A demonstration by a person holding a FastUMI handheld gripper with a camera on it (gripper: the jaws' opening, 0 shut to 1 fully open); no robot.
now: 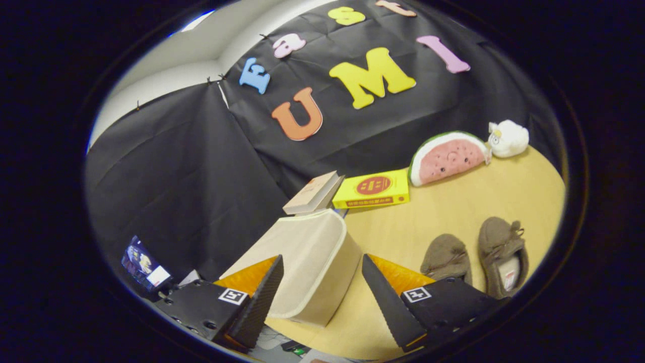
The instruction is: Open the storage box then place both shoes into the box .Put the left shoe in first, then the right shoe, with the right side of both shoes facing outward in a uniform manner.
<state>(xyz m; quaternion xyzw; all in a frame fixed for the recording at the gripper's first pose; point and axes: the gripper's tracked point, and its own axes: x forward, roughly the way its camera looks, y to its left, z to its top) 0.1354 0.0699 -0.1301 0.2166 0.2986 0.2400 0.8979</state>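
Note:
A cream fabric storage box (pixel 307 262) with its lid down stands on the wooden table (pixel 453 206), partly between my fingers and reaching just beyond them. My gripper (pixel 322 267) is open, its fingers apart on either side of the box's near corner without pressing on it. Two brown slippers lie to the right of the box, toes pointing away from me: one (pixel 446 257) just beyond the right finger (pixel 385 295), the other (pixel 504 252) further right with its opening and inner label showing.
Behind the box a book (pixel 313 194) leans against a yellow book (pixel 373 189). A watermelon plush (pixel 447 157) and a white plush toy (pixel 508 137) sit at the back right. A small screen (pixel 145 265) stands at the left near the table's edge.

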